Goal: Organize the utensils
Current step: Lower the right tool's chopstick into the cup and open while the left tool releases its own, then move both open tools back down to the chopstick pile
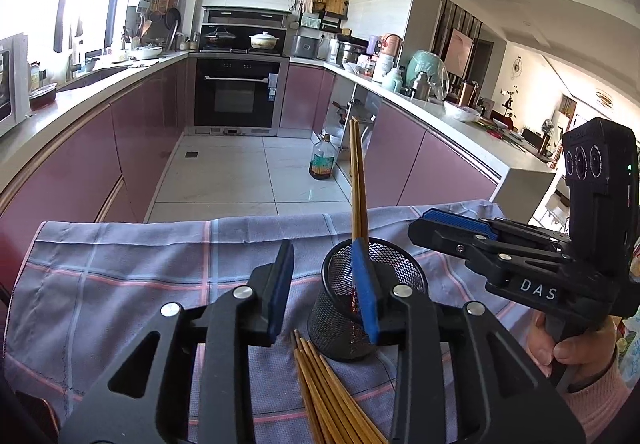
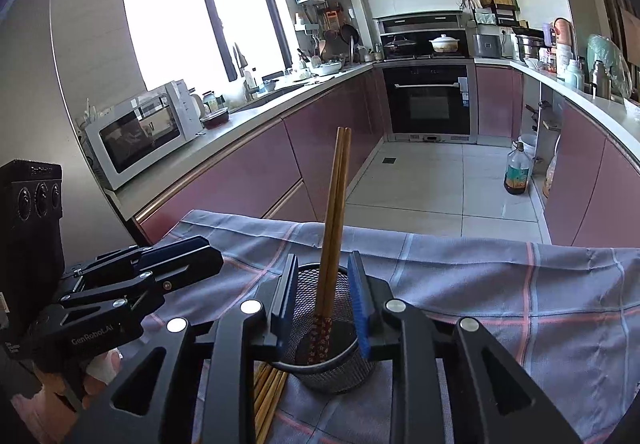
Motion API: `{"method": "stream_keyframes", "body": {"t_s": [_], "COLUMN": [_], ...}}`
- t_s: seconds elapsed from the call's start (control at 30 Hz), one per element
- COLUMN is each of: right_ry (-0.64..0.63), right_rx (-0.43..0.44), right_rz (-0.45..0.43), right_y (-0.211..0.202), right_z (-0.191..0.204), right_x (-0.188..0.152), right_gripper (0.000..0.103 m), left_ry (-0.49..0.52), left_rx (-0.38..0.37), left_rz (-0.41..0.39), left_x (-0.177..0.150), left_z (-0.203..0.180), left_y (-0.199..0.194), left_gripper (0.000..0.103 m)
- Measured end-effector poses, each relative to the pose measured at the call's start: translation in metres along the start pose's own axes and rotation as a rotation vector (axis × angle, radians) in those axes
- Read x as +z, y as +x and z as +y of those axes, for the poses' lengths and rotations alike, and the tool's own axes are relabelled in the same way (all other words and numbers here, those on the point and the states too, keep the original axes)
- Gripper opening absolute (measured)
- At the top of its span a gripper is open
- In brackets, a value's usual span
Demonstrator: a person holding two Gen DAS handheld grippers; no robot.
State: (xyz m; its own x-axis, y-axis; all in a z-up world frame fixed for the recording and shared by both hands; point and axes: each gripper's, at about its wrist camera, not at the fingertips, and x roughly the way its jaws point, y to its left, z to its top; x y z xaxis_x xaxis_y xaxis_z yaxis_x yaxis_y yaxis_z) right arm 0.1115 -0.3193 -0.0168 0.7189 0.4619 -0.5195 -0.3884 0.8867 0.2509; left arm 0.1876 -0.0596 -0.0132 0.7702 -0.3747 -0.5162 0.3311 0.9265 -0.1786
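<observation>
A black mesh cup (image 1: 400,268) stands on the checked cloth with two brown chopsticks (image 1: 357,183) upright in it. More chopsticks (image 1: 324,392) lie loose on the cloth just in front of the cup. My left gripper (image 1: 322,292) is open, its right pad in front of the cup and nothing between its fingers. My right gripper (image 1: 428,234) reaches in from the right. In the right wrist view my right gripper (image 2: 323,300) is open above the cup (image 2: 324,368), the two standing chopsticks (image 2: 336,203) between its pads with gaps either side. My left gripper (image 2: 200,256) sits at left, near the loose chopsticks (image 2: 268,392).
The blue-grey checked cloth (image 1: 120,276) covers the table, whose far edge drops to the tiled kitchen floor. An oil bottle (image 1: 321,161) stands on that floor. A person's hand (image 1: 572,348) in a pink sleeve holds the right gripper's handle. Purple cabinets line both sides.
</observation>
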Motion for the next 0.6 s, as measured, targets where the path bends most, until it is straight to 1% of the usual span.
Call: {"method": "stream_keyframes", "body": {"t_s": [0.07,0.13,0.23,0.3,0.4,0.6], "right_ry": [-0.012,-0.018,-0.047,-0.065,-0.084,-0.073], "right_rx": [0.010,0.027,0.051,0.074,0.095,0.103], "right_rz": [-0.016,-0.030,-0.030,-0.012,0.021,0.104], "right_y": [-0.008,-0.016,-0.027,-0.031,-0.033,-0.025], "right_z": [0.003,0.007,0.017,0.024,0.030,0.032], "right_x": [-0.003,-0.007,-0.016,-0.026,-0.042,-0.074], "right_gripper": [0.031,0.032,0.034,0.036,0.036,0.036], "left_ry": [0.004,0.013,0.031,0.038,0.039,-0.005], "left_rx": [0.017,0.026,0.051,0.061,0.074,0.089], "left_rz": [-0.024,-0.040,-0.051,-0.054,-0.036,0.023], "left_x": [-0.003,-0.007,-0.016,-0.025,-0.037,-0.071], "left_z": [0.001,0.000,-0.001,0.000,0.002,0.012], "left_y": [-0.010,-0.020,-0.036,-0.045,-0.052,-0.060], "left_gripper": [0.038,0.045,0.046,0.048,0.048,0.048]}}
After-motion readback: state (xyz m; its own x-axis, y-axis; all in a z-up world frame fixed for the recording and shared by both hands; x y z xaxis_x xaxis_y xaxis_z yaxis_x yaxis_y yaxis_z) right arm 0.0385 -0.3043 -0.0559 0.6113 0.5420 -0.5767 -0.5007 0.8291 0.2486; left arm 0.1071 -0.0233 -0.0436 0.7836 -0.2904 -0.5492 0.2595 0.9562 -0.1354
